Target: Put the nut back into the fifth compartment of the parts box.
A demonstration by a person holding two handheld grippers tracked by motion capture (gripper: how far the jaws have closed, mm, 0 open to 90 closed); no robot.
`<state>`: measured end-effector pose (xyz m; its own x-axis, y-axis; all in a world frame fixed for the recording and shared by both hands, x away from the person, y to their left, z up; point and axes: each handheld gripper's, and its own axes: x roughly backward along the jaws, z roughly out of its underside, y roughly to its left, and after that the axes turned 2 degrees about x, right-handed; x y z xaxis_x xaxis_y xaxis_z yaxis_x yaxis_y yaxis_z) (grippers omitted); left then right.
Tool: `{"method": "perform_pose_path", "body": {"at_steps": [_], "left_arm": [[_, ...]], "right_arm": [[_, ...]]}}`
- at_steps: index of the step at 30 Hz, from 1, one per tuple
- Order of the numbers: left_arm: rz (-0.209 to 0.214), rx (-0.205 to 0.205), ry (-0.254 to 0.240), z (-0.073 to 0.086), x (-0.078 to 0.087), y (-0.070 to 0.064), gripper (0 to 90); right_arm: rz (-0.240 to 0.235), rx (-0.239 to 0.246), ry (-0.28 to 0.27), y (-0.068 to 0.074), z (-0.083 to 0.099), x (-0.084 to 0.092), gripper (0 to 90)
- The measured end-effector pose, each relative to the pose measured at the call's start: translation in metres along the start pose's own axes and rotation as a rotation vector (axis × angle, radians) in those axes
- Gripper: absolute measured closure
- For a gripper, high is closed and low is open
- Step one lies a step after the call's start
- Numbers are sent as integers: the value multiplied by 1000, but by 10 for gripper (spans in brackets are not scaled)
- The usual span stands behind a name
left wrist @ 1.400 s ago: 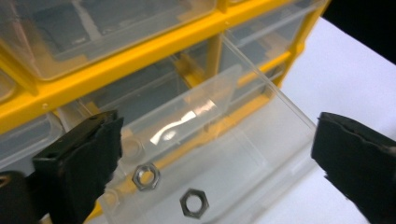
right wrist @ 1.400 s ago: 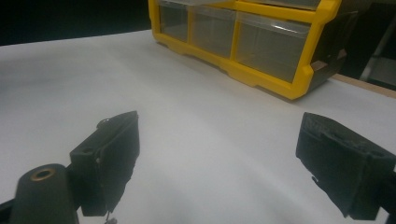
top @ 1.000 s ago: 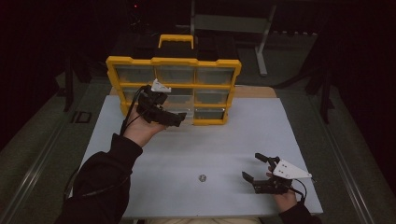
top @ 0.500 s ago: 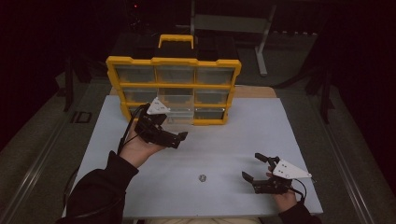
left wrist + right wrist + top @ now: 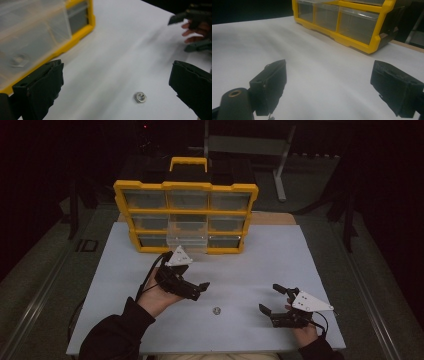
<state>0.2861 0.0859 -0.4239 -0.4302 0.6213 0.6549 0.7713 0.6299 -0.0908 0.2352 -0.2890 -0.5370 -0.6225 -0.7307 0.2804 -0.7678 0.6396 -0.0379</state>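
The step in hand seems to be the approach to pick up the small metal nut (image 5: 216, 310), which lies alone on the white surface (image 5: 300, 265), at about 6 o'clock from the yellow organizer (image 5: 186, 215) and between the two hands. In the high view the left gripper (image 5: 200, 290) hovers just at 10 o'clock of the nut, with its jaws wide apart and nothing between them. The right gripper (image 5: 272, 300) rests near the front edge, at 3 o'clock of the nut and well apart from it, also wide open and empty. One clear drawer (image 5: 187, 236) in the middle column of the organizer stands pulled out toward the person, so I judge that the nut is meant to go there. The next move calls for lowering the left gripper so that the jaws stand on both sides of the nut, then closing carefully, because the nut is flat and low and can slip away. The left gripper view shows the nut (image 5: 140, 97) close, as a hexagonal piece with a hole, lying between the two jaws but farther ahead; the high view gives it as a small dot. The right gripper view shows the organizer (image 5: 352, 22) from the side, at 1 o'clock.
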Motion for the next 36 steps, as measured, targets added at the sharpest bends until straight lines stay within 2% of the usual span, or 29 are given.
{"method": "perform_pose_path", "body": {"at_steps": [8, 19, 27, 30, 36], "left_arm": [[41, -32, 25, 17, -21, -11, 0], [104, -41, 53, 39, -43, -20, 0], [142, -60, 105, 56, -61, -27, 0], [157, -79, 122, 60, -67, -30, 1], [177, -111, 150, 65, -77, -32, 65]], "right_arm": [[-2, 3, 2, 0, 0, 0, 135], [-2, -1, 0, 0, 0, 0, 135], [-4, 0, 4, 0, 0, 0, 136], [-4, 0, 4, 1, 0, 0, 135], [-4, 1, 3, 0, 0, 0, 136]]}}
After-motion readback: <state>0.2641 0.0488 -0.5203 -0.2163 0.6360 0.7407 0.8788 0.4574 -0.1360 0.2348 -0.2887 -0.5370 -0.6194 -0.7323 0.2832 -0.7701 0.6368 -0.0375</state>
